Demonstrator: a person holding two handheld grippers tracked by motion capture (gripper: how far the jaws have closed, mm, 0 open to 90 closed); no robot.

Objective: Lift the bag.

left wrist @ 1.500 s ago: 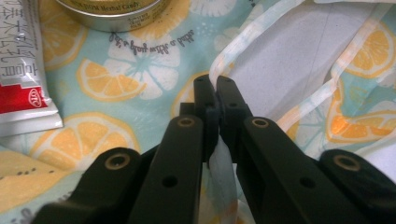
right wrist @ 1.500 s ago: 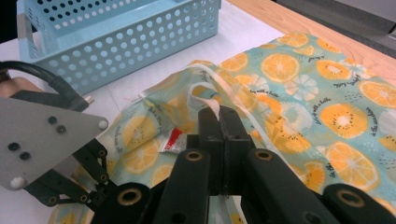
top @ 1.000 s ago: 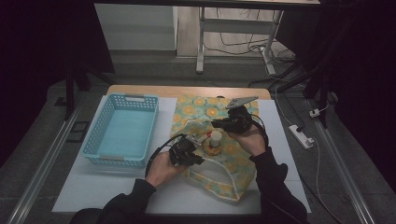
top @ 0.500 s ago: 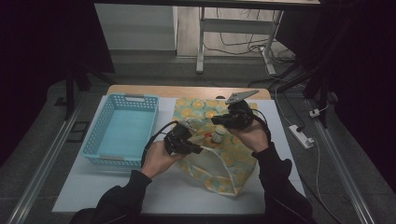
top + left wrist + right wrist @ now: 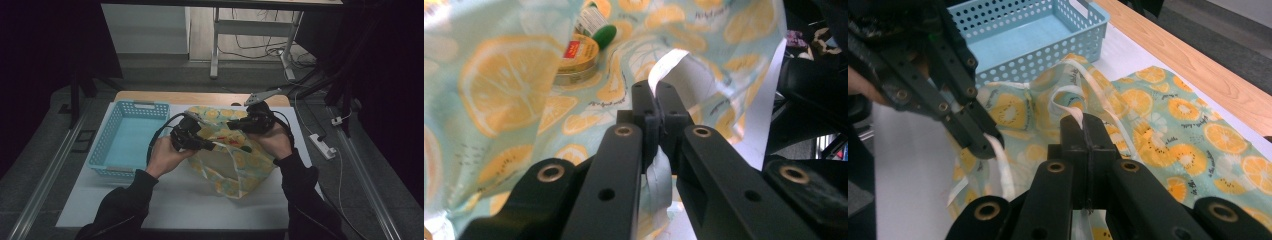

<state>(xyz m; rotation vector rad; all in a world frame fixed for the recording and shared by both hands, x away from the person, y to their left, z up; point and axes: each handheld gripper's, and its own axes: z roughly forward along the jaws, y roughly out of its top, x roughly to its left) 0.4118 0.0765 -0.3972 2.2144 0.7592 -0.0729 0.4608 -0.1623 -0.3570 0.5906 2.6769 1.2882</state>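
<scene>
Both hands had risen since the earlier frames, the left more than the right, drawing the lemon-print bag (image 5: 235, 165) up off the table (image 5: 165, 210). The left gripper (image 5: 212, 146) was clenched on one white handle strap (image 5: 664, 67); the right gripper (image 5: 231, 125) was clenched on the other strap (image 5: 1075, 115). The bag hung between and below the two tools, its mouth pulled apart. Beyond the left jaws a tin (image 5: 576, 59) and a green-capped bottle (image 5: 596, 25) lay inside. Beside the left gripper, the blue basket (image 5: 107, 150) looked empty, so, as I judged it, the unloading had yet to begin.
</scene>
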